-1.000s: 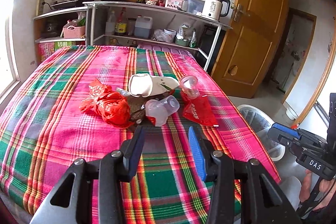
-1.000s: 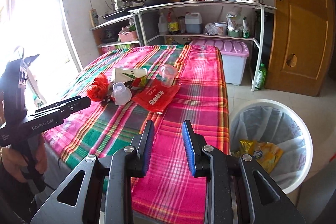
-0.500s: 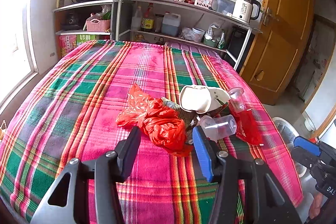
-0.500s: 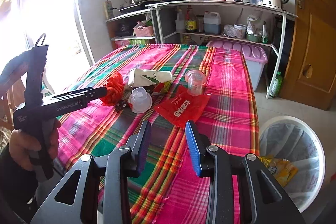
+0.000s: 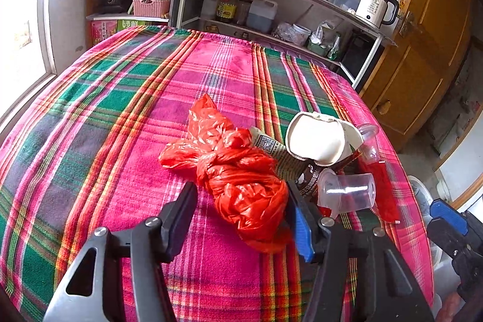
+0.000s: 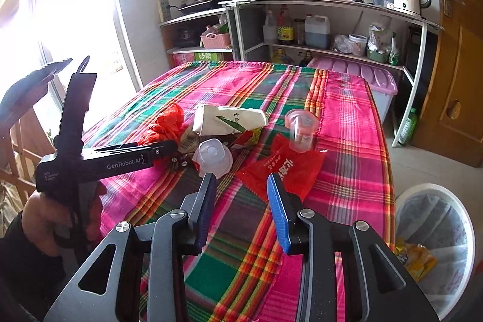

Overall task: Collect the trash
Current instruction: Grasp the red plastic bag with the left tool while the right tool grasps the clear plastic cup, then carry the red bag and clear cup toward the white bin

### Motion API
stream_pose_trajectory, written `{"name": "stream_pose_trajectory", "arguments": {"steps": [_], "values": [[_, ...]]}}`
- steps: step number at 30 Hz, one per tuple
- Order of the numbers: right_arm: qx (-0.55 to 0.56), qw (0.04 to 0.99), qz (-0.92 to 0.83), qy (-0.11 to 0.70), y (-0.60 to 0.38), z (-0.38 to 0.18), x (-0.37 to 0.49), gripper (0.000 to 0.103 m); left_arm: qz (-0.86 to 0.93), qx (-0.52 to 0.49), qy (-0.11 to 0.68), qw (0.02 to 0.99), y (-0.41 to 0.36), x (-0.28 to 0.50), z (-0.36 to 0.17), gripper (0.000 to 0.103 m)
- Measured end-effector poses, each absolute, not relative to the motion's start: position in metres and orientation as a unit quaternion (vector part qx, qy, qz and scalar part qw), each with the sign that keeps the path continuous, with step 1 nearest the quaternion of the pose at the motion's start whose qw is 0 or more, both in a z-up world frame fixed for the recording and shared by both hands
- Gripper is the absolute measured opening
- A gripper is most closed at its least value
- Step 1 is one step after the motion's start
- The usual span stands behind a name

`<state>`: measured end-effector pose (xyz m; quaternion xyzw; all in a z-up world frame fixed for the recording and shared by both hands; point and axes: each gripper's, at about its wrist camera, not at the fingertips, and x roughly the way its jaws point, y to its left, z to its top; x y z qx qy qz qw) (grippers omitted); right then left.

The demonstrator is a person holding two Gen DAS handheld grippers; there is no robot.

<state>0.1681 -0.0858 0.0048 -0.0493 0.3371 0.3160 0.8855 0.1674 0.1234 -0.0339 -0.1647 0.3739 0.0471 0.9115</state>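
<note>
A pile of trash lies on the plaid-clothed table point(image 5: 120, 125). It holds a crumpled red plastic bag point(image 5: 241, 186) point(image 6: 164, 122), a white paper carton point(image 5: 317, 138) point(image 6: 229, 119), a clear cup on its side point(image 5: 347, 192) point(image 6: 212, 156), a second clear cup point(image 6: 300, 129) and a flat red packet point(image 6: 280, 168). My left gripper point(image 5: 240, 192) point(image 6: 169, 147) straddles the near end of the red bag. Its jaws are closing, with a gap still showing at the left pad. My right gripper point(image 6: 241, 180) is open over the cloth, just short of the tipped cup and red packet, with nothing between its fingers.
A white-lined bin point(image 6: 428, 187) with yellow wrappers inside stands on the floor right of the table. Metal shelves point(image 6: 332, 2) with a kettle, bottles and pans line the far wall. A wooden door point(image 6: 462, 50) is at the right. A hand point(image 6: 45, 219) holds the left gripper.
Both grippers have moved forward toward the pile and stand a little wider. The left one has swung left and down, so the red bag now lies between its fingers.
</note>
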Motion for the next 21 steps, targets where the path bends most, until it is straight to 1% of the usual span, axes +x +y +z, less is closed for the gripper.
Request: {"name": "stream_pose_trajectory", "arguments": {"steps": [1,5,8,10,12,21], "values": [[-0.050,0.884,0.319,0.338,-0.082,0.004,0.170,0.037,0.043,-0.170,0.373,0.911,0.126,0.166,-0.034,0.049],[-0.058,0.876,0.334,0.342,-0.065,0.001,0.179,0.037,0.036,-0.172,0.365,0.914,0.129,0.158,-0.033,0.048],[-0.063,0.871,0.342,0.347,-0.051,-0.003,0.186,0.037,0.029,-0.177,0.360,0.915,0.133,0.151,-0.031,0.047],[-0.065,0.868,0.344,0.352,-0.041,-0.006,0.191,0.041,0.025,-0.177,0.356,0.917,0.135,0.146,-0.030,0.047],[-0.066,0.864,0.348,0.358,-0.034,-0.010,0.197,0.041,0.021,-0.178,0.352,0.919,0.136,0.142,-0.028,0.047],[-0.074,0.856,0.332,0.389,-0.016,-0.026,0.214,0.041,0.012,-0.176,0.340,0.924,0.145,0.129,-0.023,0.047]]}}
